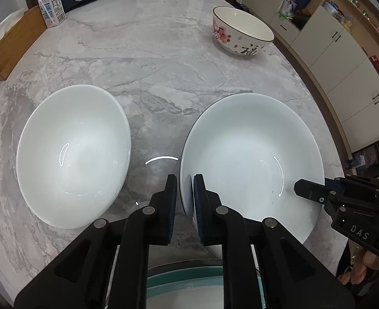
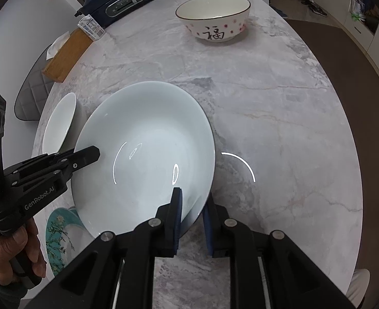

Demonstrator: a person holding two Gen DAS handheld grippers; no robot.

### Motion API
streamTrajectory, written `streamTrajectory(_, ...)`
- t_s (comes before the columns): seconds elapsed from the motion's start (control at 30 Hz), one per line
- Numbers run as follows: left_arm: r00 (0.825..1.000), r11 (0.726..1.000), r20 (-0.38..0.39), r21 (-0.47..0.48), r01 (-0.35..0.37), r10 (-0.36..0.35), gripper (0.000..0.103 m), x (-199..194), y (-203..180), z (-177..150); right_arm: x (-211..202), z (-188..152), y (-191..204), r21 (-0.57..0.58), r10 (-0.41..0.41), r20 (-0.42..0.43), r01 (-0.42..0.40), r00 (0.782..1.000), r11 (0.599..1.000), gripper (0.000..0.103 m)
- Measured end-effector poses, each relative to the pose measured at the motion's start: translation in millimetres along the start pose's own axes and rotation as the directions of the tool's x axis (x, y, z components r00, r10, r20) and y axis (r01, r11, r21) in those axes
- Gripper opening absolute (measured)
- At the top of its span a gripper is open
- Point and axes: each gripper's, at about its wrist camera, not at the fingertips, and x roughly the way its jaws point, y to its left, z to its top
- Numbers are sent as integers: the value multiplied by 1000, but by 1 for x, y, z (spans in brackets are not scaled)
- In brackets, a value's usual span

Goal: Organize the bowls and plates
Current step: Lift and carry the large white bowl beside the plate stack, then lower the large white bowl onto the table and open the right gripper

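Marble counter carries your wide dark-rimmed bowl, resting near its front edge. Your left gripper straddles its left rim and your right gripper its right rim, fingers slack, barely parted, gripping nothing.

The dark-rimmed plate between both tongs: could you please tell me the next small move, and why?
Probably lift both tongs straight off the rim. The dark-rimmed plate appears to rest on the marble table, and the left tongs and right tongs straddle its rim with gaps beside the pads, so neither seems to grip it.
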Motion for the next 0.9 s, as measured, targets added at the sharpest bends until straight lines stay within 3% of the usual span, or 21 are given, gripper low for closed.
streamTrajectory(0.03, 1000, 1000, 6, -9, 2, -2, 23, -2, 2, -1, -1, 0, 1, -5, -4, 4, 5, 1000, 1000, 20)
streamTrajectory(0.1, 1000, 1000, 24, -27, 14, -14, 49, -10, 7, -3, -3, 0, 2, -7, -1, 8, 1, 1000, 1000, 23)
streamTrajectory(0.17, 999, 999, 41, -30, 21, -19, 51, -20, 10, -7, -6, -1, 3, -14, -13, 18, 13, 1000, 1000, 35)
streamTrajectory(0.43, 991, 997, 121, -55, 62, -55, 62, -82, 25, -23, -33, -2, 5, -12, -16, 70, 17, 997, 1000, 62)
streamTrajectory(0.5, 987, 994, 144, -78, 79, -67, 70, -101, 37, -27, -46, 0, 7, -14, -22, 96, 23, 995, 1000, 71)
streamTrajectory(0.67, 985, 974, 154, -200, 108, -78, 81, -130, 92, -39, -73, 14, 16, -6, 37, 164, -36, 986, 999, 96)
streamTrajectory(0.7, 984, 966, 157, -227, 121, -86, 95, -133, 103, -42, -78, 19, 21, -8, 59, 180, -59, 982, 998, 100)
streamTrajectory(0.73, 983, 961, 163, -248, 125, -86, 103, -137, 115, -45, -83, 23, 25, -10, 87, 200, -87, 976, 996, 103)
streamTrajectory(0.9, 967, 957, 256, -285, 63, 13, 103, -159, 162, -56, -91, 43, 54, -51, 168, 248, -160, 954, 986, 103)
